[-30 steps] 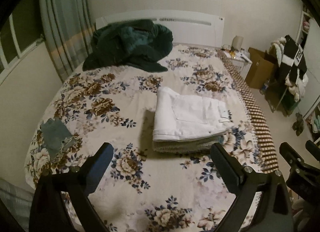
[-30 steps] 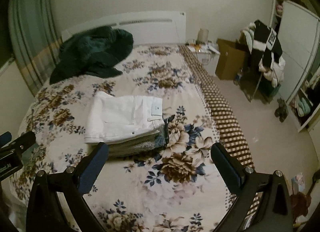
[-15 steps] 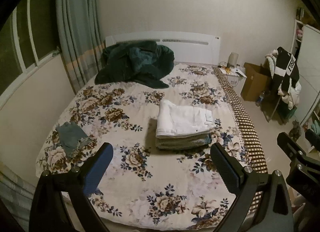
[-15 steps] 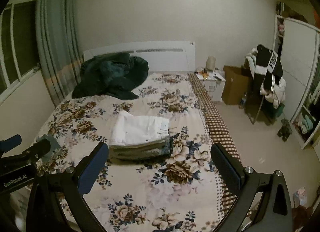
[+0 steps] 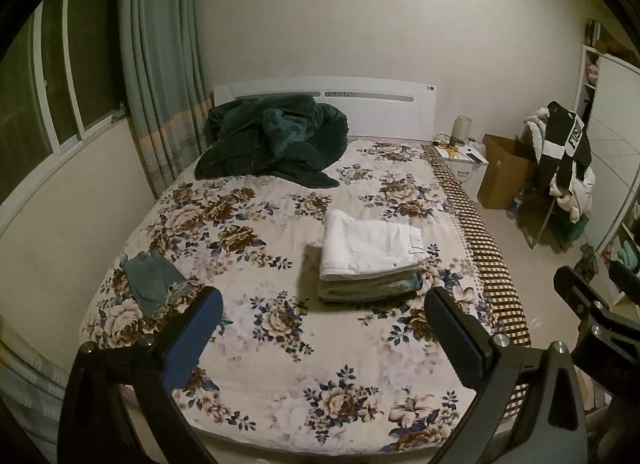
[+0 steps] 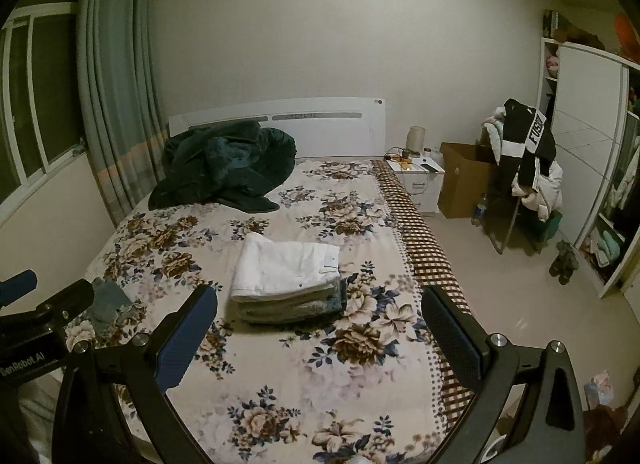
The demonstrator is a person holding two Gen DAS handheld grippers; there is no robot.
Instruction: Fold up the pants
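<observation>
White pants [image 5: 370,246]: seen folded from the left wrist view, laid on top of a small stack of folded clothes [image 5: 370,290] at the middle-right of the bed [image 5: 280,344].
Left gripper [image 5: 322,332]: held at the near edge, above the foot of the bed; fingers are spread wide and nothing is held between them.
Denim piece [image 5: 154,284]: left lying crumpled at the near left of the floral cover, well apart from the stack.
Dark green blanket [image 5: 276,140]: heaped at the far left, against the headboard.
Right gripper, from the left view [image 5: 596,316]: seen only in part at the right edge.
White pants, from the right wrist view [image 6: 286,270]: seen on the same stack, at the middle of the bed, left of the checked edge [image 6: 424,256].
Right gripper [image 6: 320,330]: held near the foot of the bed, well short of the stack; fingers are parted wide and empty.
Left gripper, from the right view [image 6: 40,304]: glimpsed at the left edge.
Cardboard box [image 6: 464,180]: stood on the floor at the far right, beside the nightstand [image 6: 418,180].
</observation>
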